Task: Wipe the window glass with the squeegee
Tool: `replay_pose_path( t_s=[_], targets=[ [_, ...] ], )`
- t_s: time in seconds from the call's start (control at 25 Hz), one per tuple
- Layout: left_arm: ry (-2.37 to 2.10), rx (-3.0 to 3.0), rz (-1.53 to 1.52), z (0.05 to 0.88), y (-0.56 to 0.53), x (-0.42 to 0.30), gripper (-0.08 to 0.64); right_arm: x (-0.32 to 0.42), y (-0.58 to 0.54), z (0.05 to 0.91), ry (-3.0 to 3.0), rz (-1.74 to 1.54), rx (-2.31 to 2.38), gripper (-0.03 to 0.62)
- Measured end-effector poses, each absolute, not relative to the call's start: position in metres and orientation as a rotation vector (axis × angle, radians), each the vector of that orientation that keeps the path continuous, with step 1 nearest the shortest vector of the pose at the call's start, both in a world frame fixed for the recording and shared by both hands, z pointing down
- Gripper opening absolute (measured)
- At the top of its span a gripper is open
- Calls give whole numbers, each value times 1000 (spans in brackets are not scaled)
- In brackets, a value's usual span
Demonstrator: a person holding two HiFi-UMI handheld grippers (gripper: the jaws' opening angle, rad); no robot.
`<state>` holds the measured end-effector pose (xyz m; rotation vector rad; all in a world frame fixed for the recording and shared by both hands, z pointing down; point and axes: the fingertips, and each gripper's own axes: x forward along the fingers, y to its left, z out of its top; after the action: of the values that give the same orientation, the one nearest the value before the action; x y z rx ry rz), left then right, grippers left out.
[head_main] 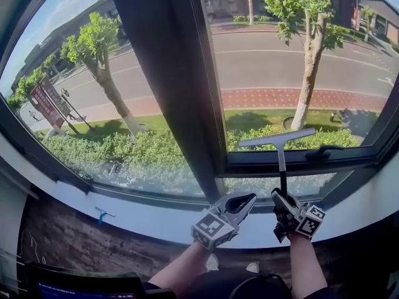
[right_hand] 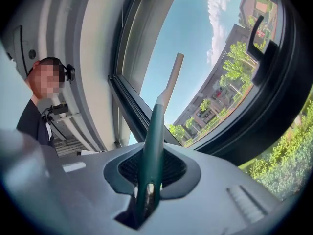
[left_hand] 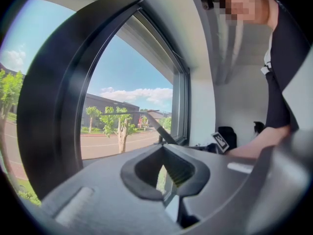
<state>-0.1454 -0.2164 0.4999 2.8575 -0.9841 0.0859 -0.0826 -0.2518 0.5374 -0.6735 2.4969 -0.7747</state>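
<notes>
Clamped right gripper [head_main: 282, 199] jaws hold the squeegee [head_main: 282, 170] handle; the left gripper [head_main: 242, 202] sits closed, empty. At centre right, the blade [head_main: 277, 139] lies low on the window glass [head_main: 349, 67], so wiping seems underway, though finished area is unclear.

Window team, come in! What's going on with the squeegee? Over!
Right gripper shut on squeegee handle. Left gripper shut, empty. Blade low at the right pane. Window handle just right of blade.
</notes>
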Motion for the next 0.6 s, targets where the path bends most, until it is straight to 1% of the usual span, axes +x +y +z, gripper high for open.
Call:
replay_pose_path(
  t_s=[0.36, 0.6],
  targets=[
    [-912, 2983, 2, 458, -216, -115, 2, -31, -237, 450, 2468, -551, -716, 55],
    [-821, 3062, -43, 439, -205, -85, 2, 13, -213, 419, 2440, -424, -778, 56]
  ],
)
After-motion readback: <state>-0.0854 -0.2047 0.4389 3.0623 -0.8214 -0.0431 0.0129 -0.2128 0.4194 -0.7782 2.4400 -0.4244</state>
